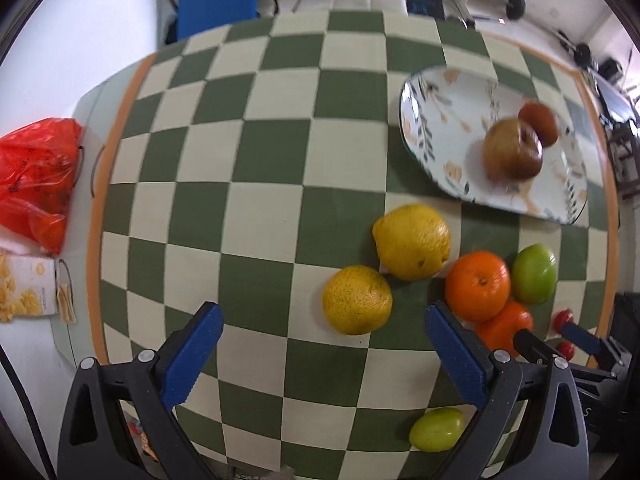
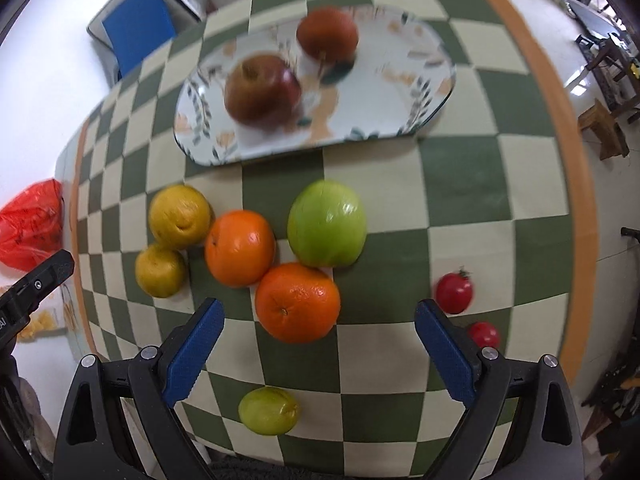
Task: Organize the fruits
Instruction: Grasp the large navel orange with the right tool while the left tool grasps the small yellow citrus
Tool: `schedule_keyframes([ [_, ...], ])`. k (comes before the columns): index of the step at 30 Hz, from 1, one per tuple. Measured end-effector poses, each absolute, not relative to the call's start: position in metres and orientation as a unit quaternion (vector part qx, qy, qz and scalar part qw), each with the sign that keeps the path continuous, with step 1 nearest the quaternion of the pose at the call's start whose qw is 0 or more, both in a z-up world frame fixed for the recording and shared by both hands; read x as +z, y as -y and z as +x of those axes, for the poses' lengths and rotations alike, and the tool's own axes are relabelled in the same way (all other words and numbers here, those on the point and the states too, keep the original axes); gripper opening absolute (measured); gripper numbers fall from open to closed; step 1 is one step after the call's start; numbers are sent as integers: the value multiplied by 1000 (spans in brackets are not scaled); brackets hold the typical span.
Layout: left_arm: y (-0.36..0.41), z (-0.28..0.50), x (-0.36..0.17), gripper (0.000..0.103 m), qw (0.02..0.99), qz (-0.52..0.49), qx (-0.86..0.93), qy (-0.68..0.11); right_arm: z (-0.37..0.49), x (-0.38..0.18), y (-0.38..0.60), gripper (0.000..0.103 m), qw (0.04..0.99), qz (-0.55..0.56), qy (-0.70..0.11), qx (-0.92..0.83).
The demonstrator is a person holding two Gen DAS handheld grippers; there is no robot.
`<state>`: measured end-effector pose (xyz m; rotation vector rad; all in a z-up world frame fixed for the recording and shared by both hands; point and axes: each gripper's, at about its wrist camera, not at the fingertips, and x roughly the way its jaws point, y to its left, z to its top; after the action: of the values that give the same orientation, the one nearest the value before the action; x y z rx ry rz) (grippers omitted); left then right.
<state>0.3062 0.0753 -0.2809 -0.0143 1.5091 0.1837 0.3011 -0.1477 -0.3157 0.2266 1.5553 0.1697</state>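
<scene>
Green-checked tablecloth [image 1: 260,184] holds fruit and a plate [image 2: 400,92]; both grippers [image 1: 324,330] [image 2: 318,324] gape, empty.

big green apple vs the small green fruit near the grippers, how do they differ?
The green apple is clearly larger than the small green fruit. The apple touches the nearer orange; the small fruit lies alone, apart from the cluster. The apple is a brighter green, the small fruit more yellowish. Both rest on the checkered tablecloth, not on the plate.

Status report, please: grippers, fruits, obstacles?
Left gripper and right gripper open, empty. Two fruits on plate; oranges, others on table. Nothing blocking.
</scene>
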Motion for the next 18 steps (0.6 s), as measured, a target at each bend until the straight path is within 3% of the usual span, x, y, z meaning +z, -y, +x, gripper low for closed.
schedule_keyframes([
  [11,-43,319,-354,100,672,102,-6,-734,298,-387,117,96,667,58,-737,91],
  [12,-41,319,-357,95,671,101,-10,-735,297,-391,116,95,666,59,-738,91],
  [14,-40,320,-363,56,665,99,-13,-740,297,-396,114,92,663,61,-740,93],
  [18,-42,314,-364,56,669,94,1,-737,296,-395,108,83,669,53,-734,102],
])
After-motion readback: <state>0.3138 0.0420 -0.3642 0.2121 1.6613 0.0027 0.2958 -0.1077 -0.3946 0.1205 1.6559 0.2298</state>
